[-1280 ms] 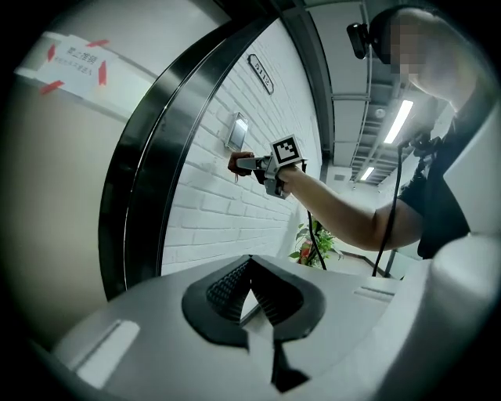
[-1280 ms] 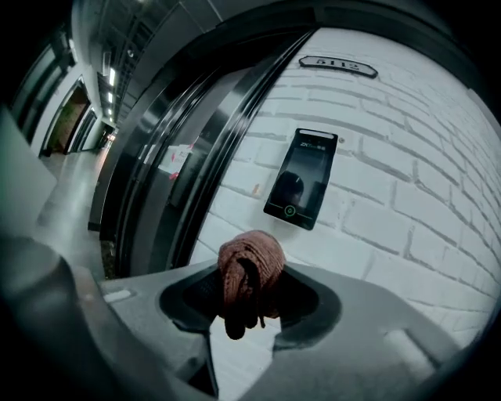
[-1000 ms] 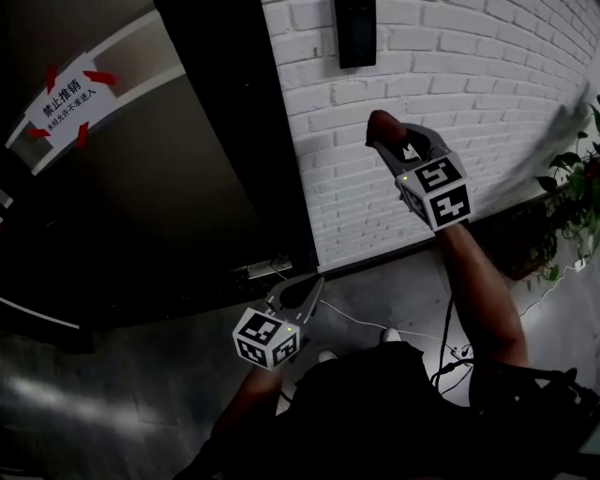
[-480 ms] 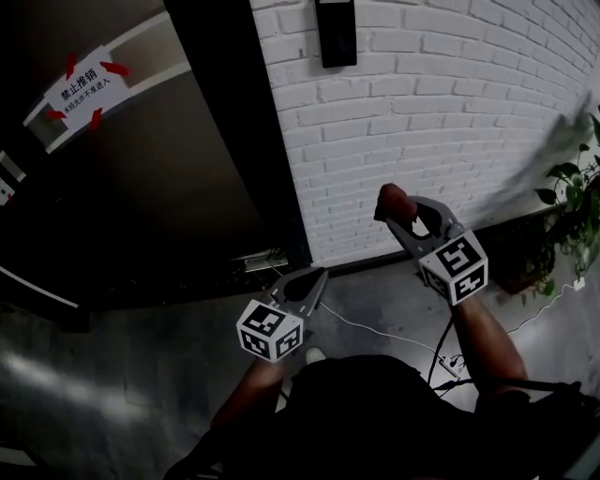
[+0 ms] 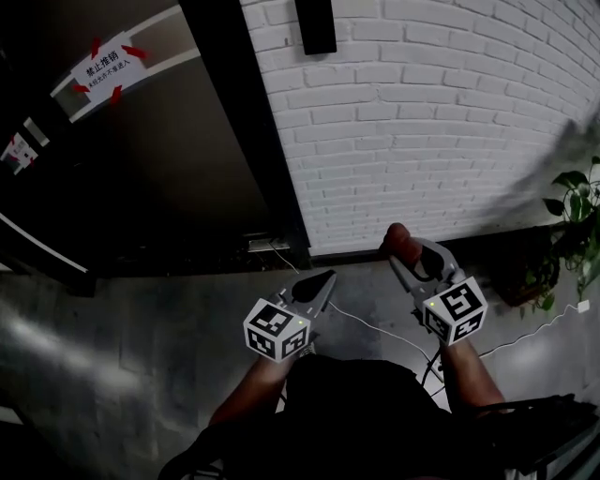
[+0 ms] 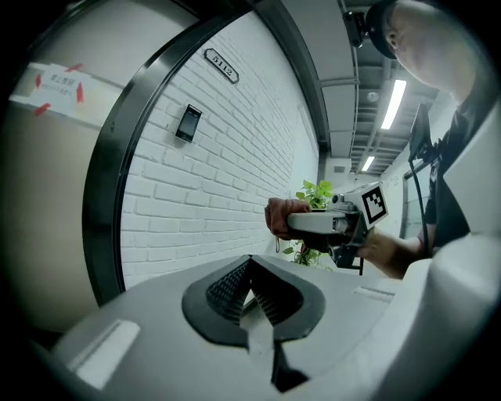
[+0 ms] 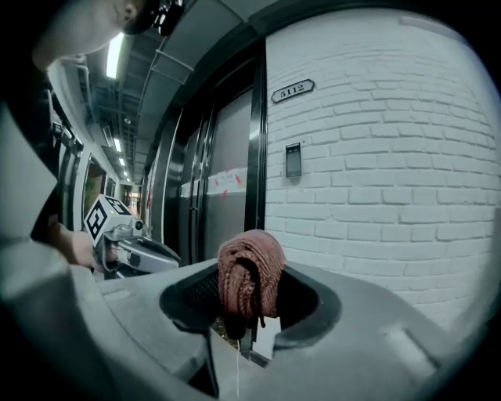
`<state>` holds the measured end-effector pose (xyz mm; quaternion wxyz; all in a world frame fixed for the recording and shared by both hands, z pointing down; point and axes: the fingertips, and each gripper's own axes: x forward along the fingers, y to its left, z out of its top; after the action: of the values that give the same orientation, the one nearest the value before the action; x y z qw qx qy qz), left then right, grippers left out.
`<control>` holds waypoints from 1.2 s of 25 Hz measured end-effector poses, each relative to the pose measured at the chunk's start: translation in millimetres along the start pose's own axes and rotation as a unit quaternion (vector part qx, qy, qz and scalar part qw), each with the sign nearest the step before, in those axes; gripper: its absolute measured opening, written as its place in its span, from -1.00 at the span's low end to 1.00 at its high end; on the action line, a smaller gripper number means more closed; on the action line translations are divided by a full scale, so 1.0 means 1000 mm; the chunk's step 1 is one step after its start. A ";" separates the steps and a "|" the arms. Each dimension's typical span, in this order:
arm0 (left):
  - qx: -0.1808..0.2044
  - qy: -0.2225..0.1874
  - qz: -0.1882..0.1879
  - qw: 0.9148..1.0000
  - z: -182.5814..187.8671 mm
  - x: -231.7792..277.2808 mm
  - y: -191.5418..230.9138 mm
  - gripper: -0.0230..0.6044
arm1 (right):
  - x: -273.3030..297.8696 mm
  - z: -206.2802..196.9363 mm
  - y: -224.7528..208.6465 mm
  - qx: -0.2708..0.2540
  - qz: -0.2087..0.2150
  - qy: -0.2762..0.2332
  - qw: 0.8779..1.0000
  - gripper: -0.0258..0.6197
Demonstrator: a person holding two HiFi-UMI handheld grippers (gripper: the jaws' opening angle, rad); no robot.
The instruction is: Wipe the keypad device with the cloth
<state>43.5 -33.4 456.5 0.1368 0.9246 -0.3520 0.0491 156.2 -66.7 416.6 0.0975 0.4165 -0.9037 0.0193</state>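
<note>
Right gripper [image 5: 409, 255] clamps cloth [image 7: 250, 270] mid-wad; it looks soft and light. Left gripper [image 5: 324, 278] closed, empty. Keypad [image 5: 316, 23] at 12 o'clock, well apart.

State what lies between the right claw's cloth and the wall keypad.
Head view: only bare white brick wall between the reddish-brown knitted cloth and the black rectangular keypad device.

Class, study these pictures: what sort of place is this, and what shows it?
Probably an indoor corridor of an office or apartment building: a white brick wall, a room number plate above a keypad device, and strip lights running overhead.
</note>
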 end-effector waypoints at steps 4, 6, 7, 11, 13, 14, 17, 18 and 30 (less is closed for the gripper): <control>-0.004 -0.006 0.018 1.000 -0.010 -0.002 -0.020 -0.87 | -0.024 -0.015 0.006 0.006 0.017 0.000 1.000 -0.44; 0.001 0.000 0.024 1.000 -0.017 -0.004 -0.027 -0.87 | -0.031 -0.021 0.007 0.010 0.019 0.002 1.000 -0.44; 0.004 0.004 0.026 1.000 -0.020 -0.005 -0.031 -0.87 | -0.034 -0.022 0.009 0.010 0.021 0.001 1.000 -0.44; 0.006 0.009 0.029 1.000 -0.024 -0.009 -0.039 -0.87 | -0.042 -0.017 0.017 0.003 0.028 -0.010 1.000 -0.44; 0.005 0.010 0.028 1.000 -0.022 -0.011 -0.041 -0.87 | -0.045 -0.015 0.018 0.001 0.027 -0.015 1.000 -0.44; 0.004 0.008 0.027 1.000 -0.021 -0.012 -0.042 -0.87 | -0.046 -0.014 0.018 0.000 0.026 -0.016 1.000 -0.44; 0.003 0.003 0.027 1.000 -0.019 -0.016 -0.046 -0.87 | -0.050 -0.014 0.022 -0.001 0.025 -0.015 1.000 -0.44; 0.003 0.002 0.027 1.000 -0.019 -0.016 -0.046 -0.87 | -0.051 -0.016 0.023 -0.002 0.026 -0.014 1.000 -0.44; 0.006 -0.002 0.032 0.999 -0.023 -0.031 -0.050 -0.87 | -0.052 -0.028 0.038 0.007 0.034 -0.003 0.999 -0.44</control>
<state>53.6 28.2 461.8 0.1285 0.9138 -0.3814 0.0540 164.8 0.5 435.6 0.0916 0.3862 -0.9174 0.0278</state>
